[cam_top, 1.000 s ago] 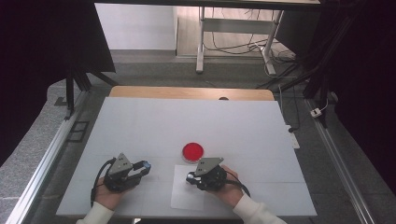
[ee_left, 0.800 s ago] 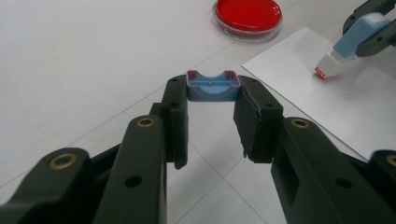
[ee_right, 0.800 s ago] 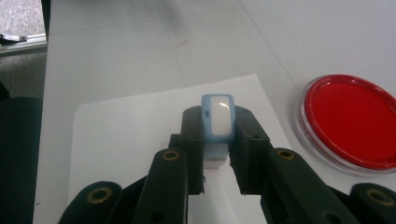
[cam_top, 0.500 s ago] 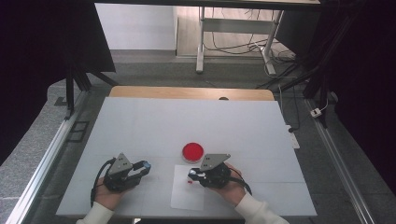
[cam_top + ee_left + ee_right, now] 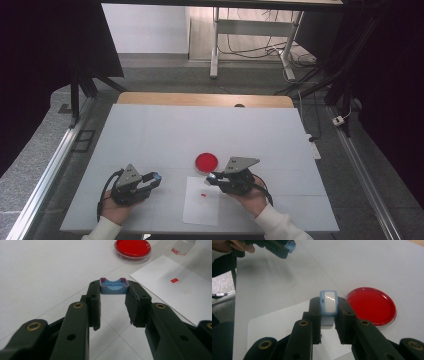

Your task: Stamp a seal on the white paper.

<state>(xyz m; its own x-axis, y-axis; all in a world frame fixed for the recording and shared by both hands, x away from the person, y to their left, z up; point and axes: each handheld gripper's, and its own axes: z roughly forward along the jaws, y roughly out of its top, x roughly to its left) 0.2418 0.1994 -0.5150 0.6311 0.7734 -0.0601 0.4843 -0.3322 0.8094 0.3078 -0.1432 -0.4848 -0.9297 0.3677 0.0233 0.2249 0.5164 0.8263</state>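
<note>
Left hand-held gripper: held low over the counter in the person's left hand, jaws pointing toward the right hand-held gripper; its jaws are closed on a small blue cap-like piece, pinched at the very tips with its hollow side facing the camera.
Blue cap-like piece: pale blue with a purplish rim, open-topped, clamped between both jaw tips; in the high view it is a blue speck at the front of the left hand-held gripper.
Right hand-held gripper: held in the person's right hand, jaws pointing toward the left hand-held gripper; the jaws are clamped on a small blue-and-white block, which stands upright between them, its glossy white face up.
Red dish: a round, shallow, clear-rimmed dish with a red filling, on the counter just ahead of the right hand-held gripper's jaws and slightly to their right in its own view; ahead of the left jaws too, well apart.
White sheet: flat on the counter beneath the right hand-held gripper's jaws, between the two hands.
Red square: a small red mark on the sheet, ahead and to the right of the left jaws; a fainter square outline lies just beside it.
</note>
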